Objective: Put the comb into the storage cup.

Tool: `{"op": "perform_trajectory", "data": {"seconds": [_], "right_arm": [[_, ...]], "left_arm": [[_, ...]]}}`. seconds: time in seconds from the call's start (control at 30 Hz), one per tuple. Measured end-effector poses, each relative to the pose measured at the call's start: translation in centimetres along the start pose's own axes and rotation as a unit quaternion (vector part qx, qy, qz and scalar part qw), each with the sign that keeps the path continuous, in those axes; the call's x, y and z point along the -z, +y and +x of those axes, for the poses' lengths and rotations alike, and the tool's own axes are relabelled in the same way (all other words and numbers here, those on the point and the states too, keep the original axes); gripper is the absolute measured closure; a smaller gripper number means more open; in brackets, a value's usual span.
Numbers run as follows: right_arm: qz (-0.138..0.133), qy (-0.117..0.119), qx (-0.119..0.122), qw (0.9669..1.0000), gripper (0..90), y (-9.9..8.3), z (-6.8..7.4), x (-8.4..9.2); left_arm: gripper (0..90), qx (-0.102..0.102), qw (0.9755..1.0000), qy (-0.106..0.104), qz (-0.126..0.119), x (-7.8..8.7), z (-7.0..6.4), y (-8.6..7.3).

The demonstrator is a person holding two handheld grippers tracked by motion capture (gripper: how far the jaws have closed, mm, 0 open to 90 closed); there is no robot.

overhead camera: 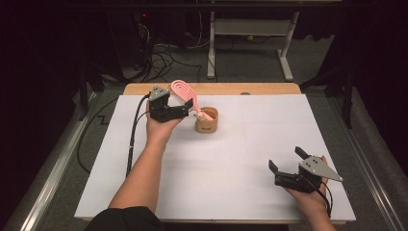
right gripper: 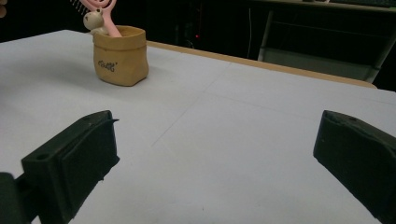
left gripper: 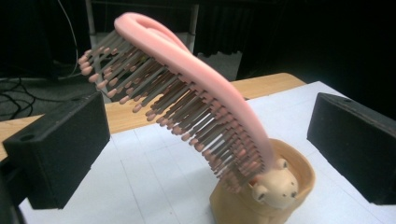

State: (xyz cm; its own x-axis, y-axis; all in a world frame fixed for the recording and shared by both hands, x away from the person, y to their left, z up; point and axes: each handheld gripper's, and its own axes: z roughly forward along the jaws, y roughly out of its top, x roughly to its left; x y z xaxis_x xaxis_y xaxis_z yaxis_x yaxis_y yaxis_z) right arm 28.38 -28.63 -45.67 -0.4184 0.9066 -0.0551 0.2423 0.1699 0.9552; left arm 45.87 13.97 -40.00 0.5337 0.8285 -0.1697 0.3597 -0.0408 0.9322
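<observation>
The pink hairbrush (left gripper: pixel 187 88) stands handle-down, its handle end hidden inside the tan pot (left gripper: pixel 299 186), between the left gripper's (overhead camera: pixel 185 107) wide-apart jaws.

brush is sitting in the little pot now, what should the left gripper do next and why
Probably draw the left gripper straight back from the pink hairbrush. Its jaws stand wide open, clear of the brush on both sides, and the brush leans handle-down in the tan pot unheld. Backing out without sideways drift should avoid knocking the tilted brush.
</observation>
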Motion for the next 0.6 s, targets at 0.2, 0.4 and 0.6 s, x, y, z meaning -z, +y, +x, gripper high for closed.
{"op": "perform_trajectory", "data": {"seconds": [0.2, 0.4, 0.6], "right_arm": [[0.001, 0.000, 0.003, 1.0000, 0.4, 0.0, 0.1, 0.0], [0.002, -0.001, 0.005, 1.0000, 0.4, 0.0, 0.1, -0.1], [0.004, -0.001, 0.005, 1.0000, 0.4, 0.0, 0.2, 0.0]], "left_arm": [[0.1, 0.004, 1.0000, -0.004, 0.001, 1.2, 0.4, -0.8], [0.1, 0.003, 0.9999, -0.011, 0.012, 2.1, 0.6, -2.9], [0.1, -0.001, 0.9996, -0.018, 0.022, 3.0, 0.6, -5.6]]}}
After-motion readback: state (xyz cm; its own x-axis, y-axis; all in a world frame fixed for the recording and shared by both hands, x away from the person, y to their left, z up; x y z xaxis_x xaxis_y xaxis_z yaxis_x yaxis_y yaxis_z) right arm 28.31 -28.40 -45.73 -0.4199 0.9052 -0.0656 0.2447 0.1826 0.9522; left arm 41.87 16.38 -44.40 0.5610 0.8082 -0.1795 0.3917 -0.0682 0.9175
